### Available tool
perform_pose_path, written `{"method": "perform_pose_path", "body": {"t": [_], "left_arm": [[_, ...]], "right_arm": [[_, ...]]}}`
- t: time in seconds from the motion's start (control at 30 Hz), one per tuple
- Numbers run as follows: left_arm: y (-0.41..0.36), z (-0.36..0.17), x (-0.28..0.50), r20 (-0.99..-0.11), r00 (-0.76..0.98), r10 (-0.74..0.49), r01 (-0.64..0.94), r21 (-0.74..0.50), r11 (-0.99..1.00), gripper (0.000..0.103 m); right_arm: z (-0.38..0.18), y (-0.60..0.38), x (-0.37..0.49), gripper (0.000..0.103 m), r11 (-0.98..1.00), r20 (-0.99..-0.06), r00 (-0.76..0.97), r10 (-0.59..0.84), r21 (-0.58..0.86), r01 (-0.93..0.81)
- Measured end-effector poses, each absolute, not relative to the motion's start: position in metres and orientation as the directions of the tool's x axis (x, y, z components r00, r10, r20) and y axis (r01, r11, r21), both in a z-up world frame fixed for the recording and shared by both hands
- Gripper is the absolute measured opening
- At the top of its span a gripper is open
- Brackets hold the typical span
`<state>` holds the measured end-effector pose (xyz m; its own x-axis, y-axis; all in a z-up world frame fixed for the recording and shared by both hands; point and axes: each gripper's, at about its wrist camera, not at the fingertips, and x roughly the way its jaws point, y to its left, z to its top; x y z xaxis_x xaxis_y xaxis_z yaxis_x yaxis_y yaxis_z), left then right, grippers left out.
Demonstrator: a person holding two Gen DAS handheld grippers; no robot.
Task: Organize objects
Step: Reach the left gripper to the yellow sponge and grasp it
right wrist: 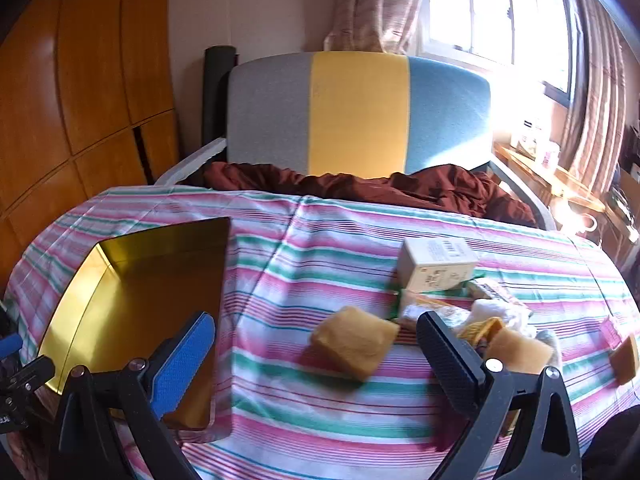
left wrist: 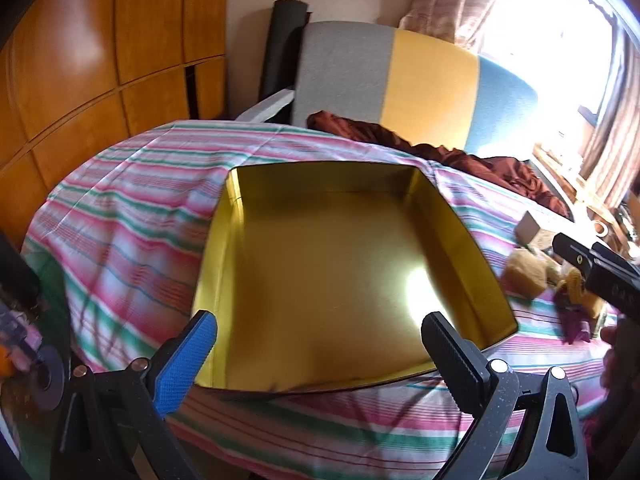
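Here the left tool (left wrist: pixel 320 336) hangs spread over the empty gold box (left wrist: pixel 340 264); the right tool (right wrist: pixel 316 340), also spread, frames a yellowish sponge (right wrist: pixel 354 342), perhaps not touching.

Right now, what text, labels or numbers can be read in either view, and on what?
None can be read.
Small white carton: barcode label and dark print on its faces, too small and blurred.
Right gripper, seen from the left wrist: faint marks on its body, illegible.
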<state>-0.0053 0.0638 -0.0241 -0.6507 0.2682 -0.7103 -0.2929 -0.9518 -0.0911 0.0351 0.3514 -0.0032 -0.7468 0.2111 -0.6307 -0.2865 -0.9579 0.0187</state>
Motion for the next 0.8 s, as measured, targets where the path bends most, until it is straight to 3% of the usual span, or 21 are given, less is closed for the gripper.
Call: {"method": "perform_pose_path", "body": {"t": [0.43, 0.8], "left_arm": [[0.153, -0.006, -0.005, -0.697, -0.614, 0.370, -0.500, -0.018, -0.866, 0.103], [0.276, -0.013, -0.005, -0.736, -0.519, 0.434, -0.690, 0.062, -0.721, 0.103]], "right_arm": [[0.012, 0.549, 0.094, 0.103, -0.720, -0.615, -0.625, 0.481, 0.129, -0.681], [-0.015, 0.592, 0.121, 0.103, -0.610, -0.645, -0.657, 0.391, 0.353, -0.710]]}}
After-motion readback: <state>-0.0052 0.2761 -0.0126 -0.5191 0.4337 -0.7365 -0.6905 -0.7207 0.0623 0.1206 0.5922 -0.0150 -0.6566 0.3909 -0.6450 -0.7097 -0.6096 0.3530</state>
